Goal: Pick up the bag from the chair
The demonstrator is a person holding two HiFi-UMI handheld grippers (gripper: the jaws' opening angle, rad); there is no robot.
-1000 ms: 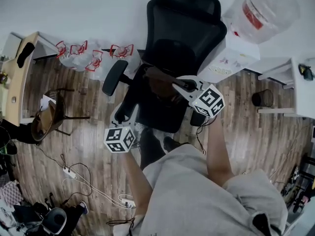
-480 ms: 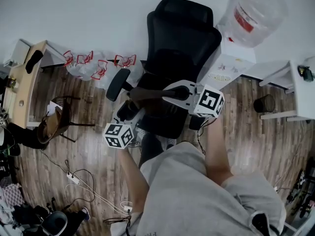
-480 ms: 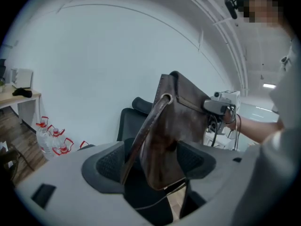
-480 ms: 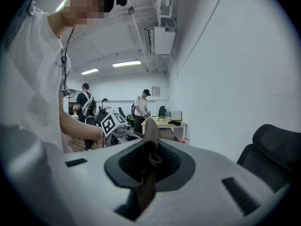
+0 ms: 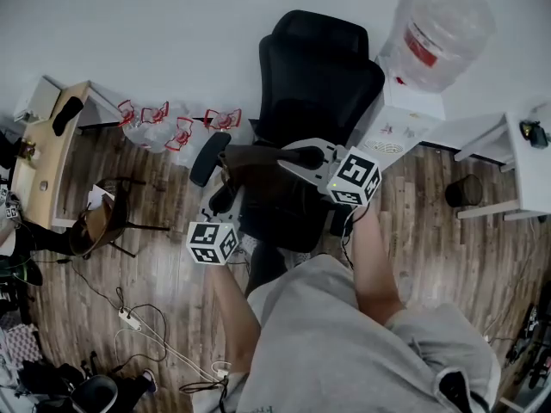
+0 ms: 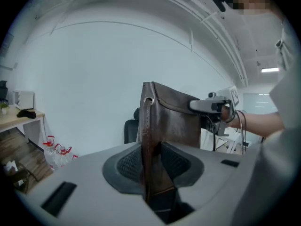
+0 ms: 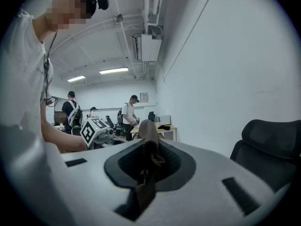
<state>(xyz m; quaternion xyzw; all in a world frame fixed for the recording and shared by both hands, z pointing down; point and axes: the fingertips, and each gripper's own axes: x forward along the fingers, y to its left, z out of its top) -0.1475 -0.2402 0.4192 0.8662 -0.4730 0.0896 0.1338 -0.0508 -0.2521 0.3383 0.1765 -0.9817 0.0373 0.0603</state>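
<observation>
Head view has the brown leather bag (image 5: 256,167) up over the chair (image 5: 320,67) seat, strung between my two tools, toward the seat's left edge by the armrest (image 5: 209,157). I judge it off the cushion, though I can't see the gap underneath.

Left gripper (image 6: 151,163): the jaws have just been closing, and now they sit narrow, pads pinching the bag's stitched side edge below the metal ring (image 6: 148,100). Right gripper (image 7: 146,160): nearly closed, clamped on the thin top rim at the bag's other end.

Handling — the leather looks thick and fairly stiff, and it keeps its shape standing up. It's smooth, though, so a thin pinch could slip if there's weight inside. The seamed edges and the strap are where I'd hold it, not the flat panel.

Beyond the chair, a water jug (image 5: 443,28) stands right of the backrest, with bottle packs (image 5: 172,126) along the wall at left.
</observation>
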